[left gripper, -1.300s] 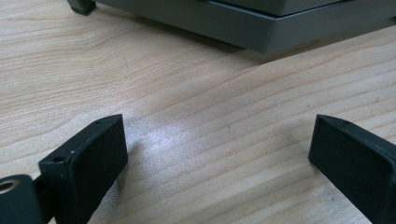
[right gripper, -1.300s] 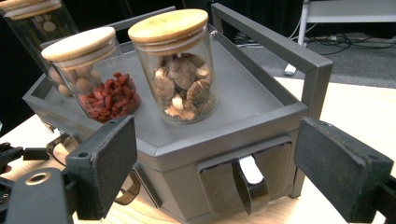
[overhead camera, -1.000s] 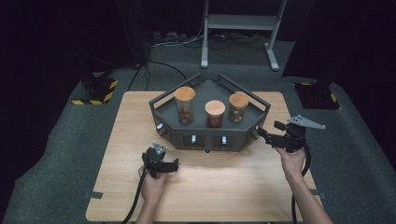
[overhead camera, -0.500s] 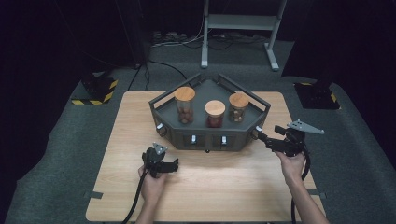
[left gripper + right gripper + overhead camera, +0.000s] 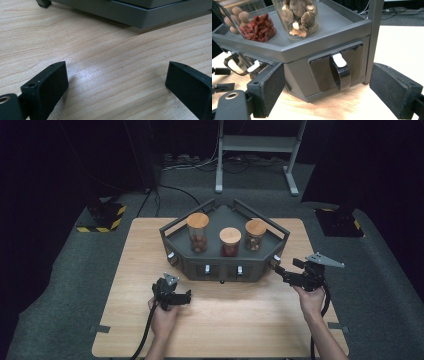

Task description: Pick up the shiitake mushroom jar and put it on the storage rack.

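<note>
Drawer handle point(image 5: 342, 72), a dark loop with a white tab, is sitting straight ahead between the jaws of the right gripper point(image 5: 286, 274), a little beyond their tips. These jaws are standing wide apart and are holding nothing. The handle is belonging to the small drawer front point(image 5: 337, 66) on the angled side of the grey organizer point(image 5: 225, 265). A vertical post point(image 5: 373, 37) of the organizer is rising just inside the right jaw, near the handle. Above the jaws, three jars with wooden lids are standing on the top tray: one with mushrooms point(image 5: 299, 15), one with red berries point(image 5: 259, 26), one with round nuts point(image 5: 238, 13). The left gripper point(image 5: 172, 295) is resting low over the bench point(image 5: 240, 320), its jaws also wide open and empty, with bare wood between them and the organizer's base just ahead.
</note>
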Demonstrator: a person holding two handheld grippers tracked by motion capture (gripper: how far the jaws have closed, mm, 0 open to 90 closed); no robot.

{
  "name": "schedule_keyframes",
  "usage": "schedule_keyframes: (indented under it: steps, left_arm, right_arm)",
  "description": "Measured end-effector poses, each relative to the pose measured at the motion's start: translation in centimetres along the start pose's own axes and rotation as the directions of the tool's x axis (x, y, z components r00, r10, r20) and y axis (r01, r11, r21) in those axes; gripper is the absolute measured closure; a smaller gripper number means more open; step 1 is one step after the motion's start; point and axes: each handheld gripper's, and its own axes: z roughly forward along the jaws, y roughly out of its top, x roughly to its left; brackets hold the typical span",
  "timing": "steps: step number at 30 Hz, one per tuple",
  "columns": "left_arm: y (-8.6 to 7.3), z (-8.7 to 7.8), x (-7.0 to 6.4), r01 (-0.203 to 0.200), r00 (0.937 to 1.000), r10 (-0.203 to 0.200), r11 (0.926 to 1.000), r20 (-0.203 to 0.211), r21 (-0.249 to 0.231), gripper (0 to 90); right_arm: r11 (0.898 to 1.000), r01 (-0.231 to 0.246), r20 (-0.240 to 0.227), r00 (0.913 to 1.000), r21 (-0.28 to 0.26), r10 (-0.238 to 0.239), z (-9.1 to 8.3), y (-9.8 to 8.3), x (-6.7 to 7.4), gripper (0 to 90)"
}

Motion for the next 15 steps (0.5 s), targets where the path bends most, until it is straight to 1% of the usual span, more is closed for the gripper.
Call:
schedule_keyframes:
  steps: [4, 15]
  left_arm:
    - [0.0, 0.0, 0.0, 0.000, 1.0000, 0.000, 1.0000, 0.000, 0.000, 4.3]
    - [0.0, 0.0, 0.0, 0.000, 1.0000, 0.000, 1.0000, 0.000, 0.000, 4.3]
  right_arm:
    - [1.000, -0.005, -0.001, 1.0000, 0.000, 0.005, 0.1, -0.3, 0.0, 13.0]
    - [1.000, 0.012, 0.000, 0.9999, 0.018, -0.012, 0.8, -1.2, 0.6, 13.0]
